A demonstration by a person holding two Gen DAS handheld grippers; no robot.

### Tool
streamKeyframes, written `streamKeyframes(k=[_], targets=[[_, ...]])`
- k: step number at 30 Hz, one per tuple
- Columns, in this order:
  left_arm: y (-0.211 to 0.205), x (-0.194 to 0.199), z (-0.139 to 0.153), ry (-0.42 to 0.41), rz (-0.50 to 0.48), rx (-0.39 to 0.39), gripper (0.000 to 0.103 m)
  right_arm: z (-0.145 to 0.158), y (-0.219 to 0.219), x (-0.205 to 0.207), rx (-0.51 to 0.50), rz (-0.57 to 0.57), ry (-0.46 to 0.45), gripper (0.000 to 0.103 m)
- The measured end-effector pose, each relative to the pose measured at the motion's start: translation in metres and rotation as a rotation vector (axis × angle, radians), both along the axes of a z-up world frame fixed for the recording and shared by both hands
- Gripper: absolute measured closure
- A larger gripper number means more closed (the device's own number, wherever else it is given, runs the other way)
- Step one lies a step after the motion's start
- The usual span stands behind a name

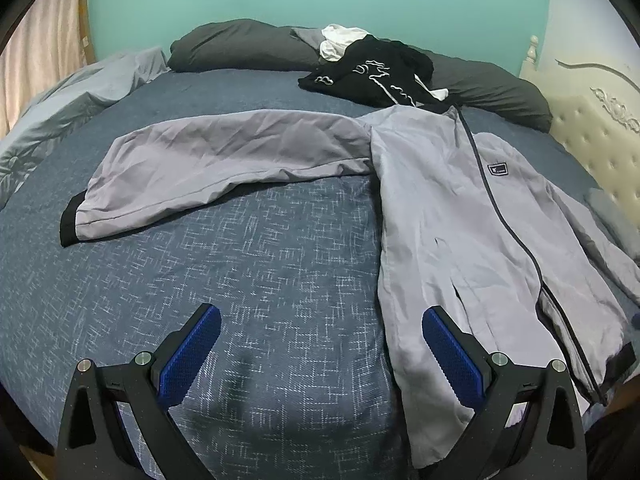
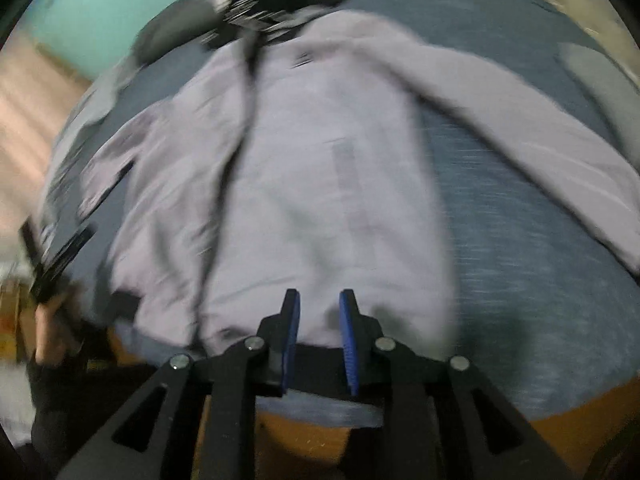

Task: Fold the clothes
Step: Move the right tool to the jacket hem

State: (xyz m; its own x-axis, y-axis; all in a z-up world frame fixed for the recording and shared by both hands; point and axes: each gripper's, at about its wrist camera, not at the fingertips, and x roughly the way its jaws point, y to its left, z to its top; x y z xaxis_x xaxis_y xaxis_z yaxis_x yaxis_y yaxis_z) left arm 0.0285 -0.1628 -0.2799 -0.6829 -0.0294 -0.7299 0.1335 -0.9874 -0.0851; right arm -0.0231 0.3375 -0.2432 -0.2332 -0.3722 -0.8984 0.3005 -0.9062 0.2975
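A light grey zip jacket [image 1: 448,208] lies face up on the blue patterned bed cover [image 1: 260,260], with one sleeve [image 1: 224,164] stretched out to the left and ending in a black cuff. My left gripper [image 1: 320,320] hovers wide open above the cover near the bed's front edge, its right finger over the jacket's hem side, holding nothing. The right wrist view is blurred. There my right gripper [image 2: 319,300] hangs above the jacket [image 2: 304,168] near its black hem band, jaws a narrow gap apart with no cloth between the blue pads.
A black garment with white print [image 1: 372,72] and a white one lie on dark grey pillows [image 1: 240,46] at the far side. A cream padded headboard [image 1: 592,132] is at right, a rumpled grey blanket [image 1: 80,92] at left. Wooden floor [image 2: 312,440] shows below the bed edge.
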Motion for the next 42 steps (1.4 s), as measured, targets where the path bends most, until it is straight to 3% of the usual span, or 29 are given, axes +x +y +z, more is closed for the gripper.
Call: streamKeyframes(k=[3,6,8,14,17,19,22,29,33,37,42], targets=[[0.0,0.0,0.0,-0.001,-0.001,0.001,0.0,-0.015,-0.039,0.0,0.028,0.106,-0.03,0.083],[-0.002,0.0,-0.002,-0.004,0.002,0.005,0.0,-0.029,-0.069,0.0,0.063,0.188,-0.038,0.067],[-0.002,-0.001,-0.002,-0.006,0.001,0.006,0.0,-0.04,-0.083,-0.004,0.098,0.225,-0.044,0.064],[-0.003,-0.001,-0.005,-0.011,0.0,0.006,0.0,-0.073,-0.096,-0.025,0.107,0.203,-0.107,0.064],[-0.005,-0.002,-0.007,-0.015,0.005,0.01,0.0,-0.082,-0.108,-0.029,0.131,0.229,-0.11,0.074],[-0.005,-0.002,-0.007,-0.015,0.006,0.011,0.0,-0.086,-0.113,-0.03,0.141,0.236,-0.104,0.088],[-0.005,-0.003,-0.007,-0.016,0.005,0.011,0.0,-0.087,-0.115,-0.034,0.129,0.225,-0.095,0.101],[-0.004,-0.003,-0.009,-0.019,0.002,0.009,0.0,-0.061,-0.102,-0.052,-0.007,0.123,-0.037,0.102],[-0.003,-0.003,-0.009,-0.021,0.001,0.008,0.0,-0.055,-0.107,-0.066,0.014,0.112,-0.016,0.102],[-0.002,-0.004,-0.01,-0.023,-0.004,0.007,0.0,-0.083,-0.124,-0.068,0.111,0.146,-0.077,0.102],[-0.002,-0.004,-0.011,-0.025,-0.009,0.007,0.0,-0.074,-0.107,-0.067,0.053,0.113,-0.058,0.101]])
